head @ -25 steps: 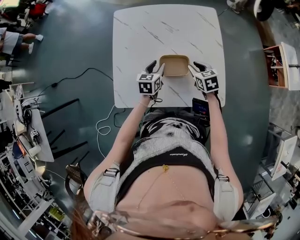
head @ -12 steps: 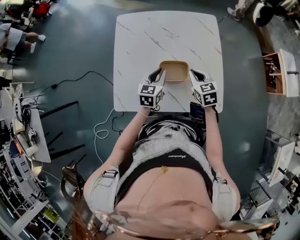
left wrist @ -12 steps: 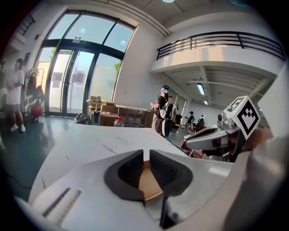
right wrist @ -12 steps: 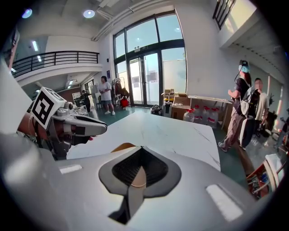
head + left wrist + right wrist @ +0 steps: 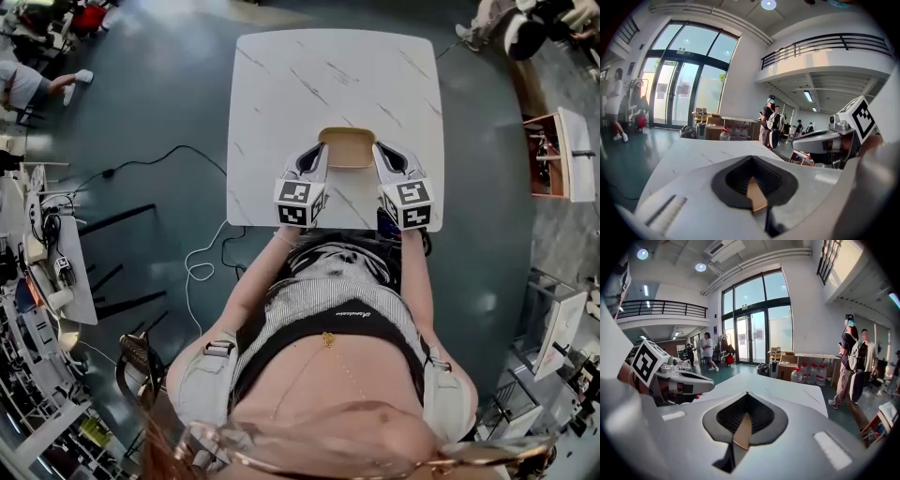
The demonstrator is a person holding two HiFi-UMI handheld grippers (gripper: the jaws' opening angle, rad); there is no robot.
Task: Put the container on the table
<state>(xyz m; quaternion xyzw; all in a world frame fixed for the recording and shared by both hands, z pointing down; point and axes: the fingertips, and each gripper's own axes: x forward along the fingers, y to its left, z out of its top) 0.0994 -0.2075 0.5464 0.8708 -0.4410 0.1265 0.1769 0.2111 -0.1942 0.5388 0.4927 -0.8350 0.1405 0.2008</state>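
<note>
A shallow tan container [image 5: 348, 147] is over the near half of the white marble table [image 5: 319, 84]; whether it rests on the top or hangs just above it cannot be told. My left gripper [image 5: 319, 155] is shut on its left rim and my right gripper [image 5: 379, 155] on its right rim. In the left gripper view only a tan sliver of the container [image 5: 757, 194] shows between the jaws, with the right gripper [image 5: 825, 143] across from it. The right gripper view shows a similar tan sliver [image 5: 742, 431] and the left gripper [image 5: 679, 378].
A dark device [image 5: 387, 223] sits at the table's near right edge beside the person. A cable [image 5: 202, 262] trails over the floor to the left. A wooden shelf [image 5: 561, 141] stands to the right. Boxes and water bottles [image 5: 806, 373] and standing people [image 5: 853, 366] lie beyond the table.
The gripper bodies have drawn back toward the person and now lie more parallel. Both stay shut on the container, which holds its place over the table. The head view has shifted slightly.
</note>
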